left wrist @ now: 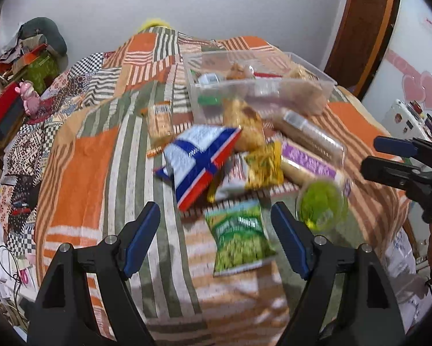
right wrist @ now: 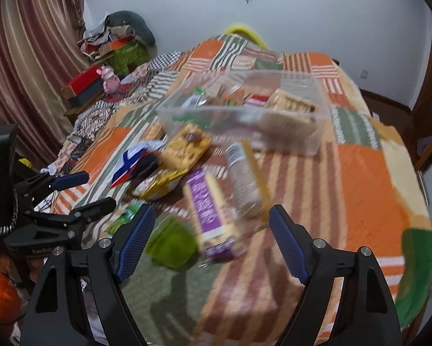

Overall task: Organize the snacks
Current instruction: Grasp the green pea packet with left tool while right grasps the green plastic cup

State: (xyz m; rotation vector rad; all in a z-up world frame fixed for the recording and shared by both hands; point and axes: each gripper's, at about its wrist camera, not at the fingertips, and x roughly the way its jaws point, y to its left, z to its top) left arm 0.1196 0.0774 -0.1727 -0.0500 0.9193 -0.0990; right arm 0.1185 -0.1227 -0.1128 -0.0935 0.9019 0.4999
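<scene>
The left gripper (left wrist: 216,230) hangs above the near part of the bed with its blue-padded fingers (left wrist: 142,240) spread wide and nothing between them; a green snack bag (left wrist: 239,238) lies flat on the blanket (left wrist: 95,155) just beyond the gap. The right gripper (right wrist: 211,236) is spread just as wide and also empty, poised over a purple-labelled packet (right wrist: 208,210) and a green-lidded tub (right wrist: 172,242) that sit side by side near its left finger. From the left wrist view the right gripper (left wrist: 389,158) shows at the right edge, fingers parted; from the right wrist view the left gripper (right wrist: 83,190) shows at the left edge, likewise parted. The loose snacks lie heaped in the middle of the patchwork blanket: a blue, white and red bag (left wrist: 198,161) tilted on the pile, a yellow packet (left wrist: 263,167) beside it, a golden-brown bag (left wrist: 246,124) leaning toward the clear plastic bin (left wrist: 325,77), and a long clear-wrapped pack of biscuits (left wrist: 308,132) just in front of the bin. A small orange-labelled packet (left wrist: 159,121) lies apart to the left of the heap. The bin stands farther back on the bed and already holds several packets, though blur keeps me from telling them apart. A pink toy figure (left wrist: 28,98) stands on a red box (left wrist: 2,106) at the bedside.
</scene>
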